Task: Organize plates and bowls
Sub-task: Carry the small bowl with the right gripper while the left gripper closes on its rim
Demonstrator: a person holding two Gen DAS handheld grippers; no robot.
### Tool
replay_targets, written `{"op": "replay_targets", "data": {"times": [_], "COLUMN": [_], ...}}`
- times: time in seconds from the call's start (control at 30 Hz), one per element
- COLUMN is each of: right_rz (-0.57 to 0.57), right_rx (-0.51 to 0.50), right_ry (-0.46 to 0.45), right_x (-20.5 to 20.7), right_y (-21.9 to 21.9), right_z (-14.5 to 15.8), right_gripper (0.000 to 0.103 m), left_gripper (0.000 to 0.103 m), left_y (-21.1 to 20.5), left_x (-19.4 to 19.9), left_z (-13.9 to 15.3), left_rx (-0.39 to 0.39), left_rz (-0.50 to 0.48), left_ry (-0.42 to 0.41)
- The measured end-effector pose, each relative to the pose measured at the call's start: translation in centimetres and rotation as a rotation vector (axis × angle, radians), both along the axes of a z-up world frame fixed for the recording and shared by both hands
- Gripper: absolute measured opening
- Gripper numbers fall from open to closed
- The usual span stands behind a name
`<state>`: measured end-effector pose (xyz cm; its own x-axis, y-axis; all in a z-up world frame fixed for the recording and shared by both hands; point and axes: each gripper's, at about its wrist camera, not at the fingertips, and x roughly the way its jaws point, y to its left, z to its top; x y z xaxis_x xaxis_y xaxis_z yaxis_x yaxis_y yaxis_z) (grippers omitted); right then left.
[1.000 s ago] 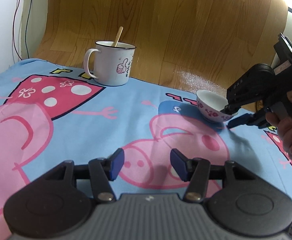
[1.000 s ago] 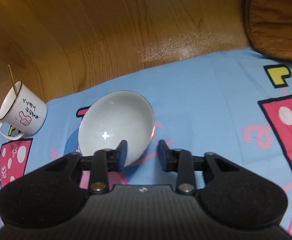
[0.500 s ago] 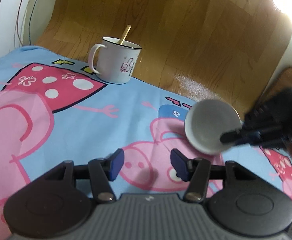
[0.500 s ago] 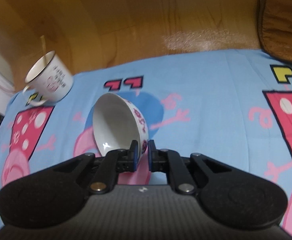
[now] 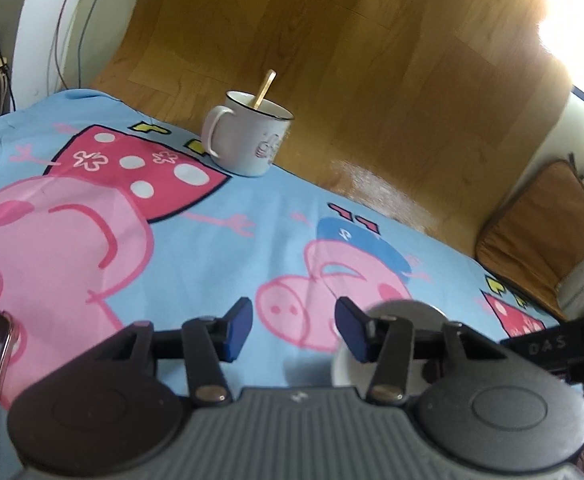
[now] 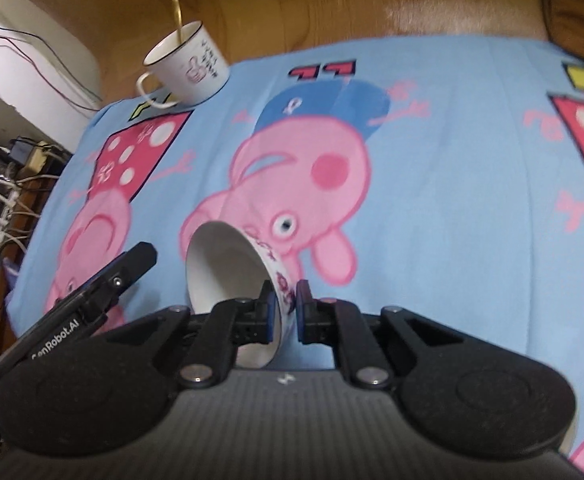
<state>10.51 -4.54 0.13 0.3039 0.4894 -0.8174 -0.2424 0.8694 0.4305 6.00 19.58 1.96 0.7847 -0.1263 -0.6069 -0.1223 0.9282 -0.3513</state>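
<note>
Right gripper: the right gripper [image 6: 283, 312] has its blue pads clamped on the rim of the small white ceramic bowl with pink floral pattern [image 6: 232, 276]; one pad sits inside the wall, the other outside.
Bowl: tipped on its side in the air above the cloth, its opening facing 9 o'clock in the right wrist view; in the left wrist view its white rim [image 5: 405, 308] peeks out behind the right finger of the left gripper, at 4 o'clock.
Left gripper: the left gripper [image 5: 293, 330] has its blue pads wide apart with nothing between them, hovering above the cloth.
Cloth: a light blue fabric sheet printed with pink cartoon pigs [image 6: 451, 200] covers the surface under both tools.
Mug: a white enamel mug with dark rim and thumbs-up print [image 6: 184, 66] stands at the cloth's far edge, 11 o'clock from the bowl, well apart from it.
Stick: a thin wooden stick [image 5: 264, 90] leans inside the mug.
Floor: brown wood-pattern flooring [image 5: 331, 60] lies beyond the cloth.
</note>
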Motion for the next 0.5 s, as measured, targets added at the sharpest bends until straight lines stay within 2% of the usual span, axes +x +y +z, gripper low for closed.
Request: {"op": "replay_targets", "data": {"times": [0.17, 0.33, 0.4, 0.5], "right_rz": [0.000, -0.042, -0.052, -0.047], "right_rx": [0.019, -0.054, -0.046, -0.062], "right_ry": [0.033, -0.069, -0.060, -0.058], "right_x": [-0.6, -0.2, 0.2, 0.4], "right_y": [-0.3, -0.8, -1.2, -1.3], "right_z": [-0.3, 0.4, 0.4, 0.1], "right_gripper": [0.014, 0.018, 0.018, 0.018], "left_gripper": [0.046, 0.045, 0.044, 0.044], "left_y": [-1.5, -2.6, -3.0, -3.2], "left_x": [-0.4, 1.2, 1.8, 2.3], "left_z": [0.0, -0.7, -0.9, -1.0], "left_rx": [0.059, 0.086, 0.106, 0.093], "left_rz": [-0.029, -0.050, -0.051, -0.058], "left_ry": [0.024, 0.067, 0.084, 0.093]}}
